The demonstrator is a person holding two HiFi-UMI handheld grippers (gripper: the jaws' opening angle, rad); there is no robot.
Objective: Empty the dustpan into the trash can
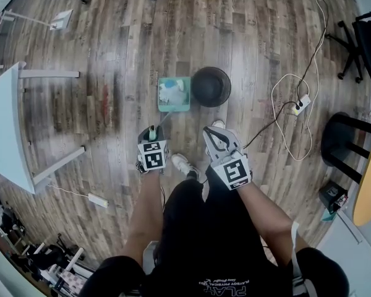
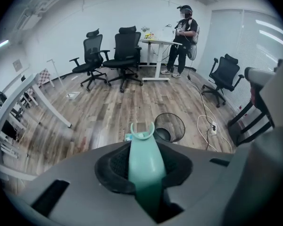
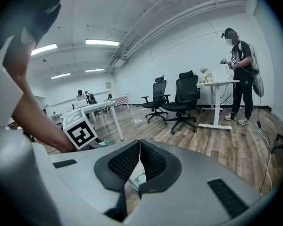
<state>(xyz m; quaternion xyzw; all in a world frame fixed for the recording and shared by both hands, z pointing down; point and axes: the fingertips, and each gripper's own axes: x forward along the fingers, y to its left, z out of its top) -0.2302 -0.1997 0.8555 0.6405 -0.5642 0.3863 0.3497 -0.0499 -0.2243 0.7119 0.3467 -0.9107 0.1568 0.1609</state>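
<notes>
A mint-green dustpan (image 1: pixel 174 94) with white scraps in it rests on the wood floor, right beside a black mesh trash can (image 1: pixel 211 86) on its right. Its long handle (image 2: pixel 144 157) rises toward me, and my left gripper (image 1: pixel 152 133) is shut on the handle's top end. In the left gripper view the handle runs up between the pads, with the trash can (image 2: pixel 170 127) just beyond it. My right gripper (image 1: pixel 217 140) hangs nearer me, to the right of the handle, over my shoes; its pads (image 3: pixel 153 161) meet with nothing between them.
A white table (image 1: pixel 6 122) stands at the left. A white cable and power strip (image 1: pixel 302 104) lie right of the trash can, next to a black stool (image 1: pixel 337 138). Another power strip (image 1: pixel 98 199) lies on the floor. Office chairs (image 2: pixel 125 51) and a standing person (image 2: pixel 184 36) are far off.
</notes>
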